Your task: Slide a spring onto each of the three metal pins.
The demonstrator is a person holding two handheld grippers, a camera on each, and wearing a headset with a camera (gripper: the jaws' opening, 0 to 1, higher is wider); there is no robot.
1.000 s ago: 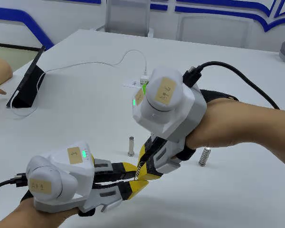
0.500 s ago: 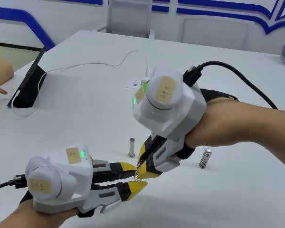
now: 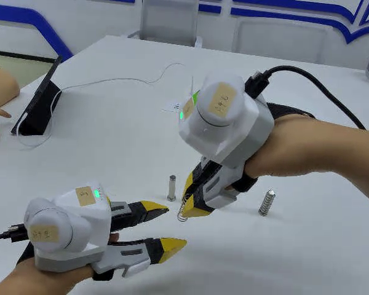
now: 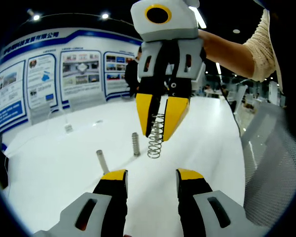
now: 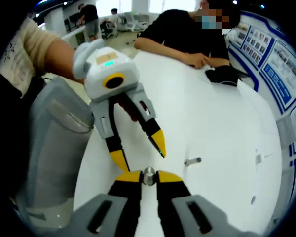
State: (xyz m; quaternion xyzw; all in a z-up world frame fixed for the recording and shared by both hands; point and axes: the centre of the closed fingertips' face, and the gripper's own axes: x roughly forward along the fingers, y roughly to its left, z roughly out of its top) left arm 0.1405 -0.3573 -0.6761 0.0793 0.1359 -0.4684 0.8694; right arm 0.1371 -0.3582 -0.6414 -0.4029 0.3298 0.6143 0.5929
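A standing spring (image 3: 267,202) by the worktop's (image 3: 111,135) near edge is judged already on its pin. A second spring (image 4: 155,138) is clamped in the right claw (image 3: 186,212); the left claw (image 3: 174,226) is held wide. A bare pin (image 3: 171,187) is left unfilled.

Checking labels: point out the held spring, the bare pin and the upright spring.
held spring (image 4: 154,146), left gripper view, lower coils.
bare pin (image 3: 171,187), head view, mid shaft.
upright spring (image 3: 267,202), head view, mid coils.

Open tabletop (image 3: 111,141) lies behind the upright pin (image 3: 171,187); the right gripper (image 3: 189,206) hangs just beside it.
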